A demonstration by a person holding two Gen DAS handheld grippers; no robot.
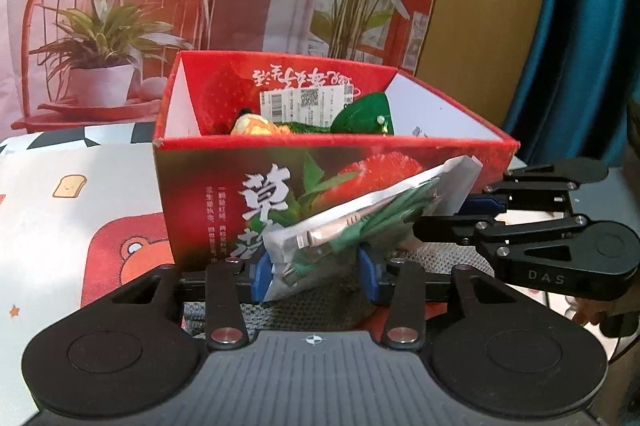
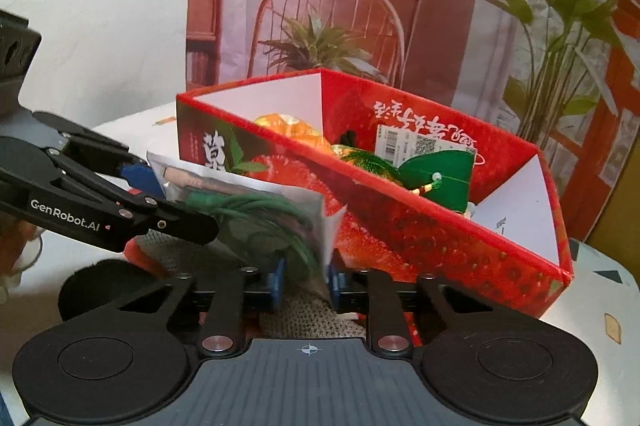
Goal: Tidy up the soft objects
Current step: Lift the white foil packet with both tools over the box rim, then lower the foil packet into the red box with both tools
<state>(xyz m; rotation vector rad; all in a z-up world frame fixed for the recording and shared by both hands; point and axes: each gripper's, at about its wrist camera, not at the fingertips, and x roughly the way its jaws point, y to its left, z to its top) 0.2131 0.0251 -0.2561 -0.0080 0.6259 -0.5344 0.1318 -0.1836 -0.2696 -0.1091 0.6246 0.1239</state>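
Note:
A clear plastic bag (image 1: pixel 360 222) holding a green cable is held in front of the red strawberry box (image 1: pixel 224 194). My left gripper (image 1: pixel 316 274) is shut on the bag's lower left end. My right gripper (image 2: pixel 306 282) is shut on the bag (image 2: pixel 256 214) at its other end; it also shows in the left wrist view (image 1: pixel 452 214). The left gripper appears in the right wrist view (image 2: pixel 160 202). Inside the box (image 2: pixel 440 238) lie a green pouch (image 2: pixel 436 178) and an orange soft item (image 2: pixel 296 130). A grey knitted cloth (image 1: pixel 312 314) lies under the bag.
The box stands on a table with a cartoon-print cloth (image 1: pixel 72 218). Behind it hangs a printed backdrop (image 1: pixel 120 6) with a chair and plants. A blue curtain (image 1: pixel 588 26) is at the right. A black round object (image 2: pixel 96 286) lies beside the knitted cloth (image 2: pixel 308 318).

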